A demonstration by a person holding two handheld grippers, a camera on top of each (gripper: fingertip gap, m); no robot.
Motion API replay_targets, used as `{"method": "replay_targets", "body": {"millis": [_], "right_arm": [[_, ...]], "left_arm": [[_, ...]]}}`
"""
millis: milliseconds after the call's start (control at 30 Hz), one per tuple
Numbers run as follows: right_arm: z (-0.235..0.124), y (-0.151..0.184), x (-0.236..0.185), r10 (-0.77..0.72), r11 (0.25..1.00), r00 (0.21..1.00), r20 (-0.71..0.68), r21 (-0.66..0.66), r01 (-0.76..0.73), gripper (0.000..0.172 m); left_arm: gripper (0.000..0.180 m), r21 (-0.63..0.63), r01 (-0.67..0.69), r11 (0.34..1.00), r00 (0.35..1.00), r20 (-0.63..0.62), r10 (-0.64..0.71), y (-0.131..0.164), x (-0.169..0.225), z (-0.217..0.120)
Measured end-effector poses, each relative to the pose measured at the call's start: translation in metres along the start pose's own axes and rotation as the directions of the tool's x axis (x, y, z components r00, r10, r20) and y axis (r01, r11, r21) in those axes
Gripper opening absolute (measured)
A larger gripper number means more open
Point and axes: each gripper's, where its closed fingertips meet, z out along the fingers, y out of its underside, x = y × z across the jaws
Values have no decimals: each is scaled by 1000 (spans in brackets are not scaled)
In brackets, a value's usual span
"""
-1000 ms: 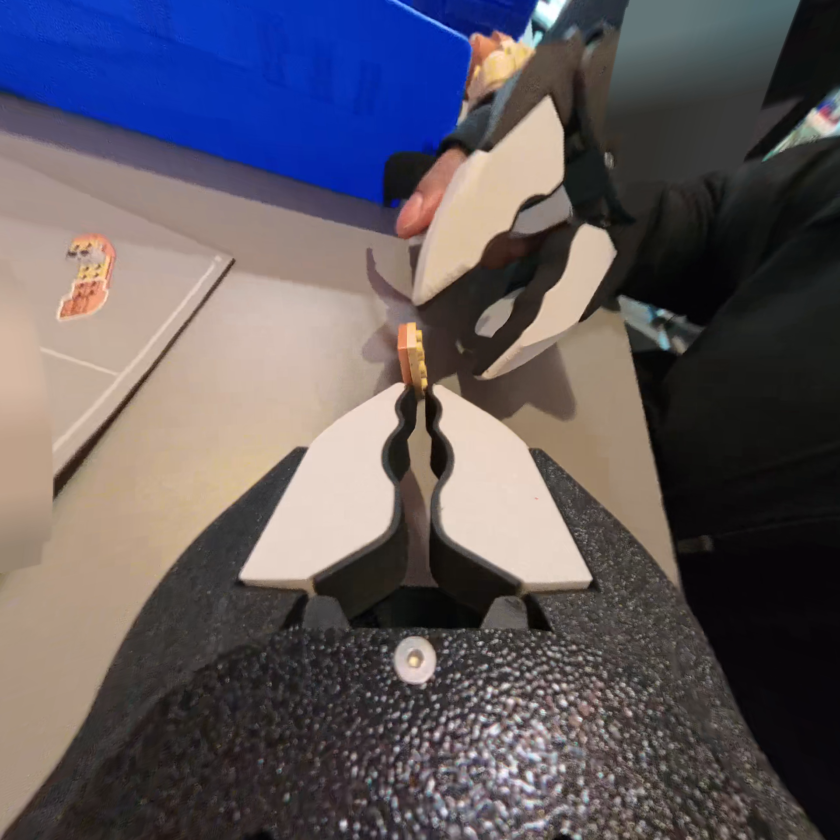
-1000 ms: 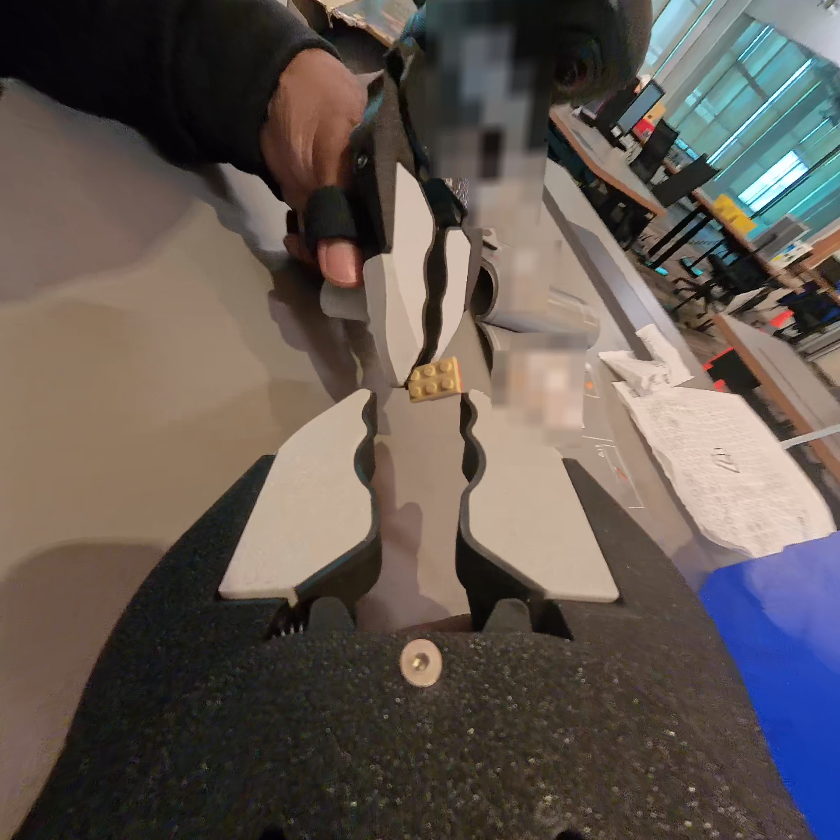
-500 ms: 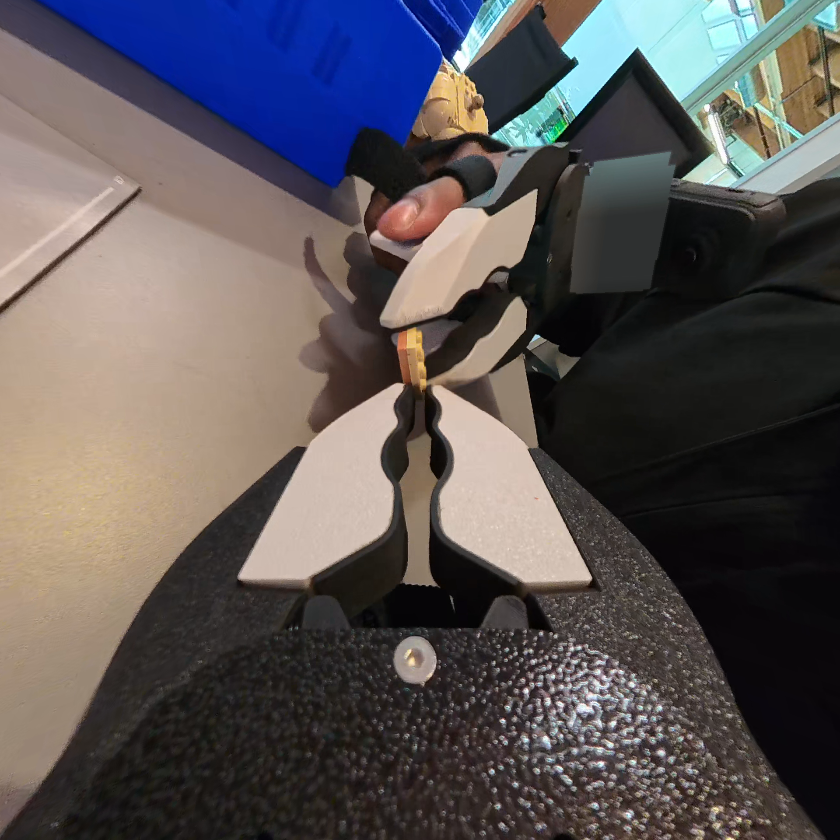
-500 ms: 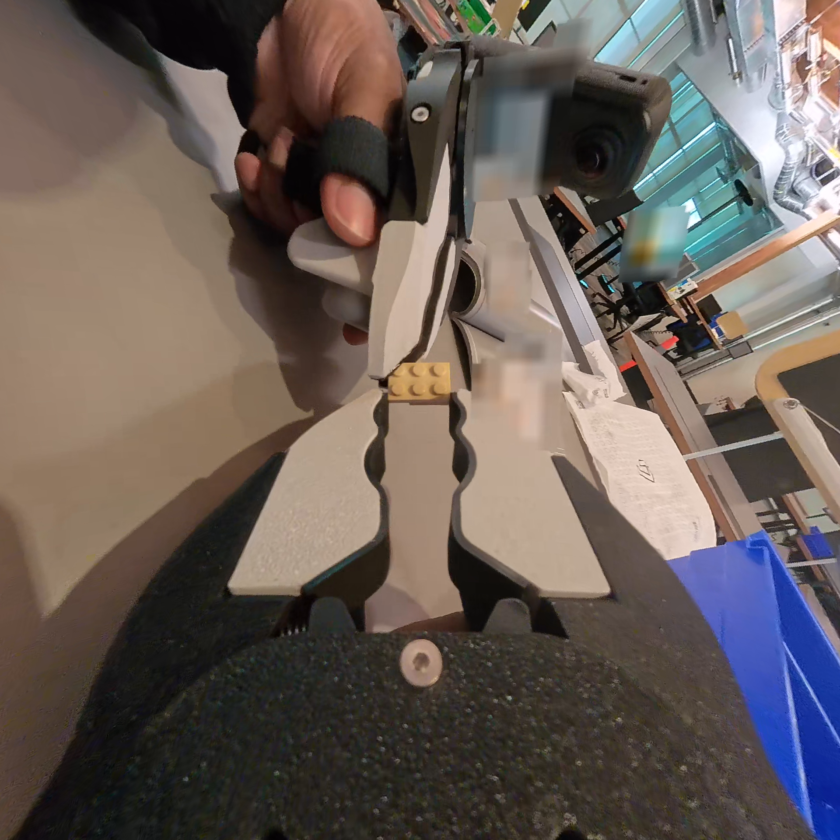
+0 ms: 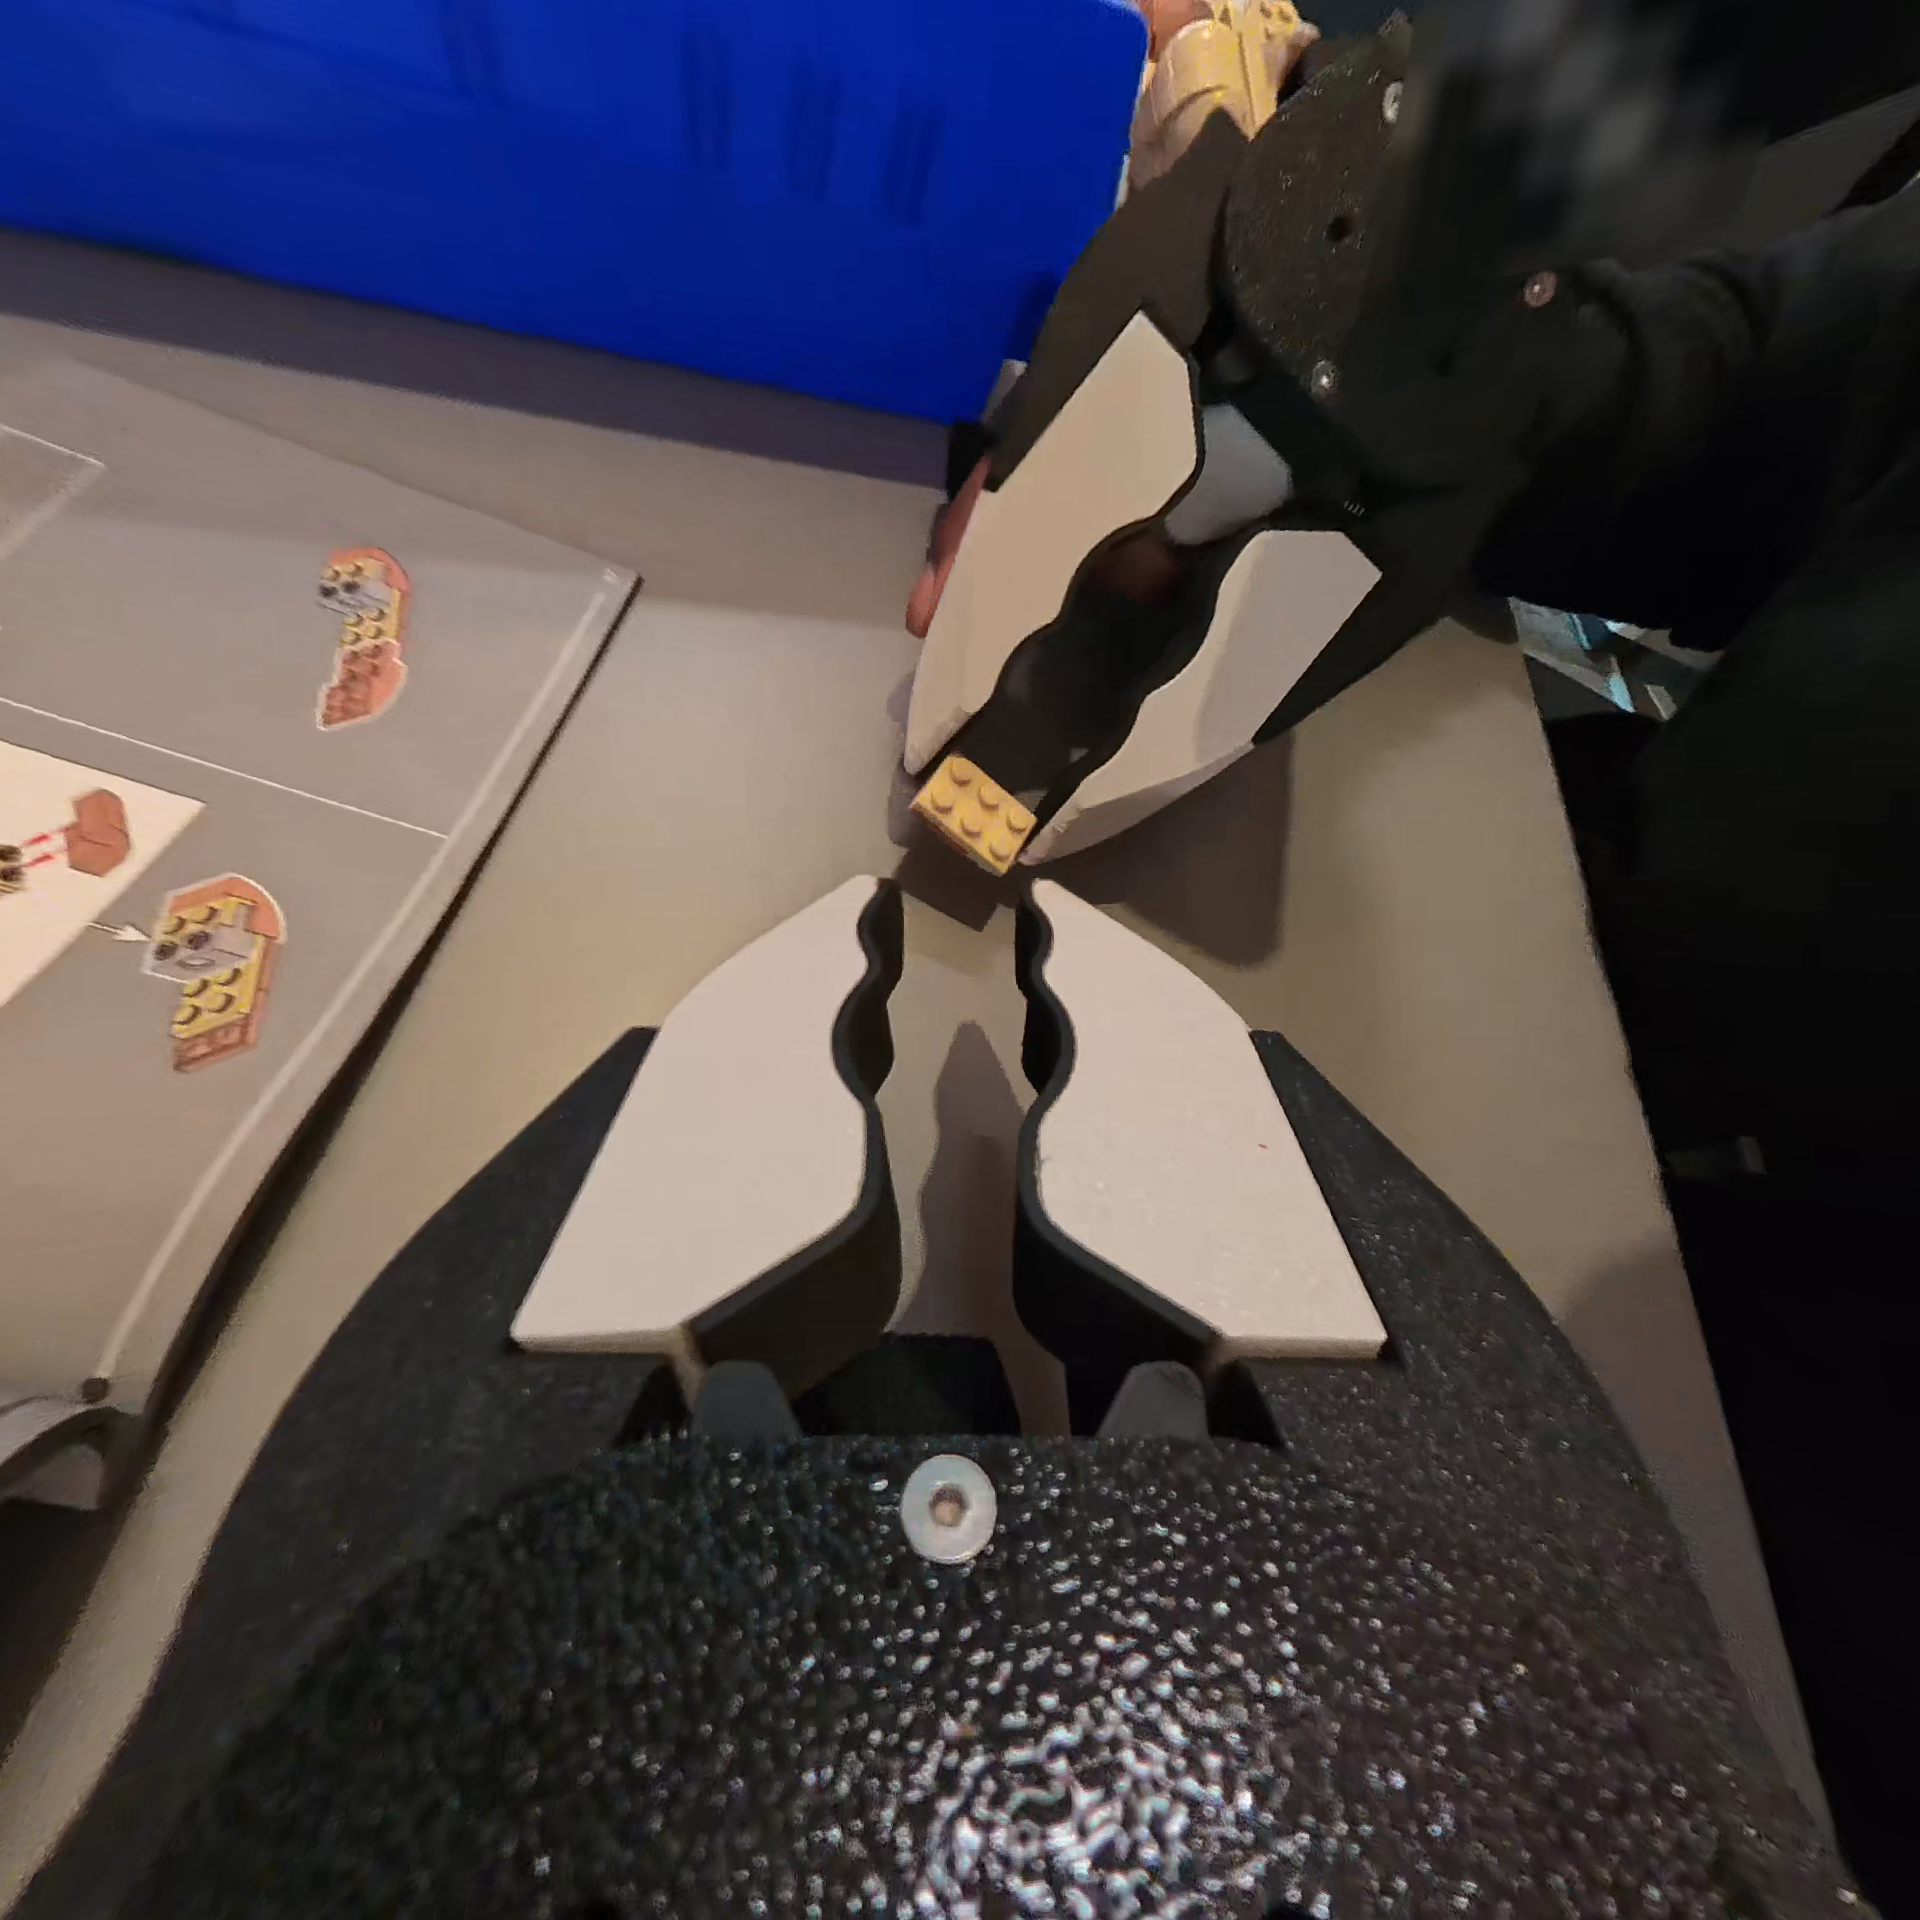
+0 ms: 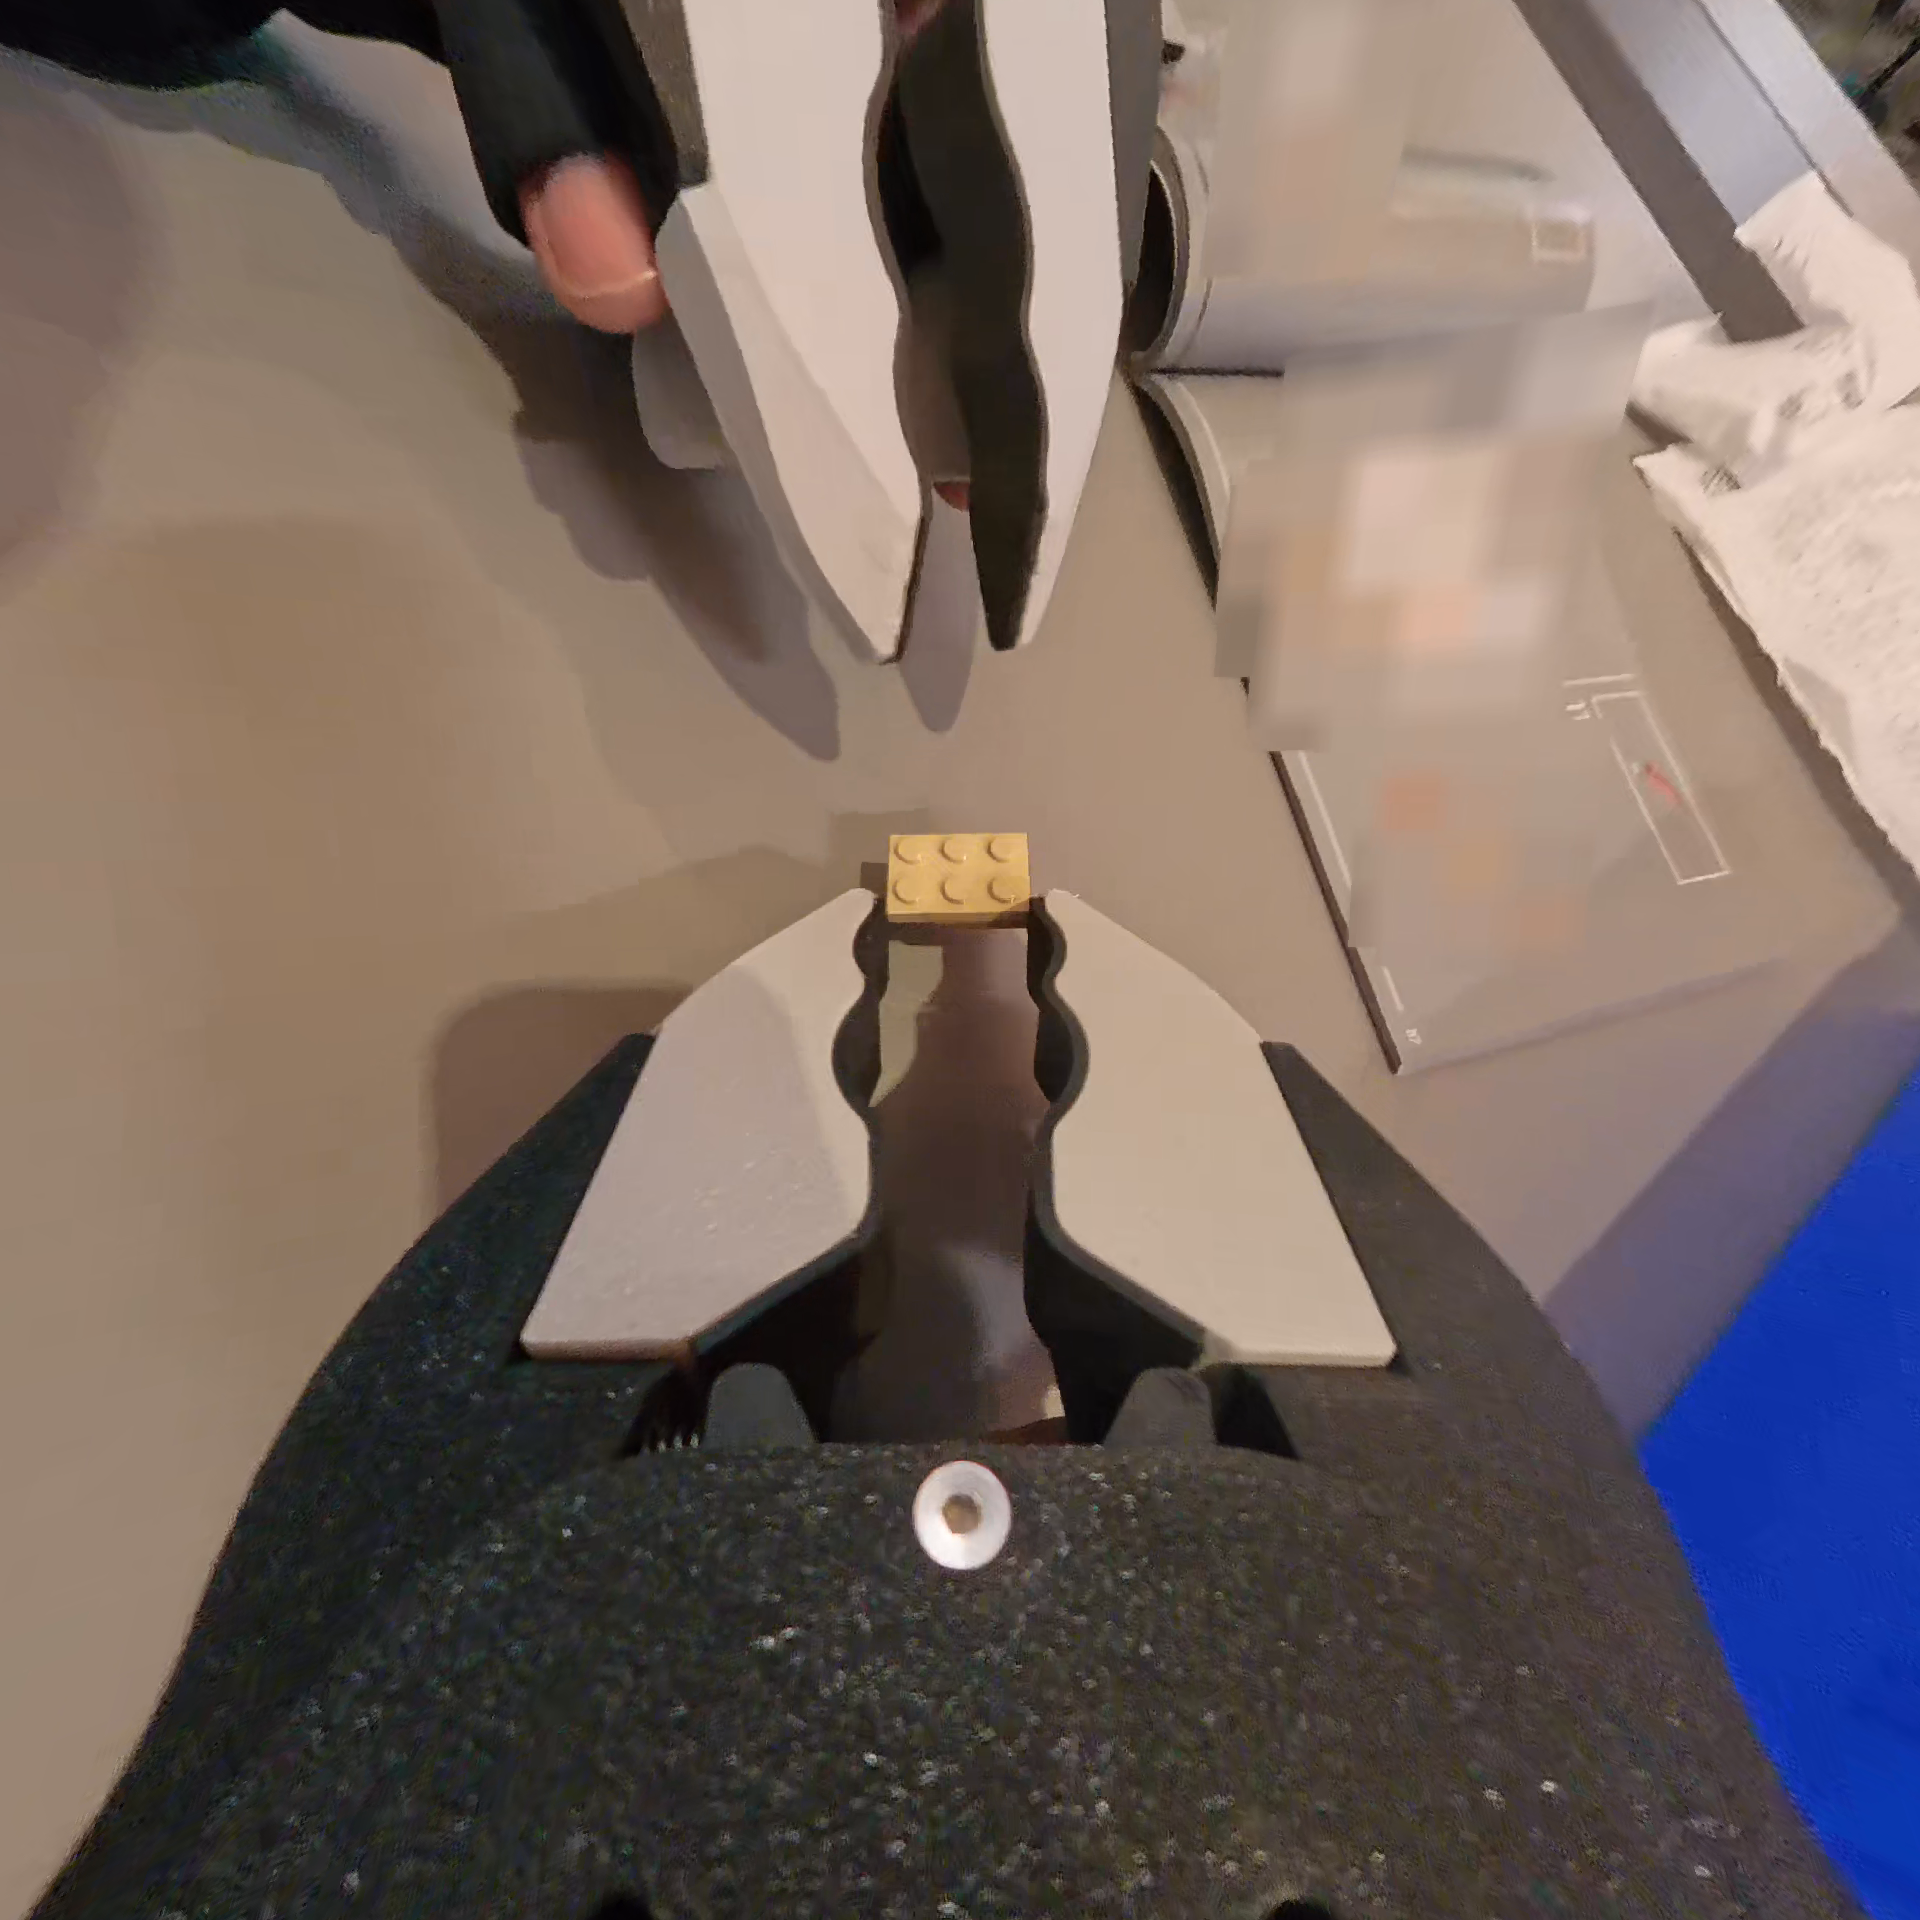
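Since a second ago the left gripper (image 5: 954,891) has let go of the tan brick (image 6: 958,876) and drawn back from it, its fingers (image 5: 769,1039) now parted with only bare table between them, while the right gripper (image 6: 956,902) has closed in from a wider spread and now carries the brick alone. Both right pads press on the short ends of the brick, which juts out past the fingertips, studs up. It is a small flat tan piece with six round studs in two rows of three, and a thin darker orange-brown layer shows along its underside. It hangs just above the grey table (image 5: 582,935), casting a shadow, just beyond the left fingertips and not touching them. An open instruction booklet (image 5: 260,810) with drawings of brick builds lies toward the table's left edge, and a blue bin (image 5: 582,177) stands along the far edge. A person's thumb (image 6: 592,249), in a black fingerless glove, rests beside the left gripper's fingers. Crumpled white paper (image 6: 1808,499) lies past the booklet's far side.
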Motion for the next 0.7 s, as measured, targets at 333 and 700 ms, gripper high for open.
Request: {"method": "replay_targets", "body": {"millis": [333, 700], "right_arm": [[-1, 3, 0, 6, 1000, 1000, 5, -9, -6, 33], [-1, -1, -3, -59, 998, 998, -22, 15, 59, 29]], "left_arm": [[17, 75, -183, 980, 963, 214, 164, -15, -22, -6], [16, 120, -453, 883, 834, 409, 372, -34, -23, -11]]}}
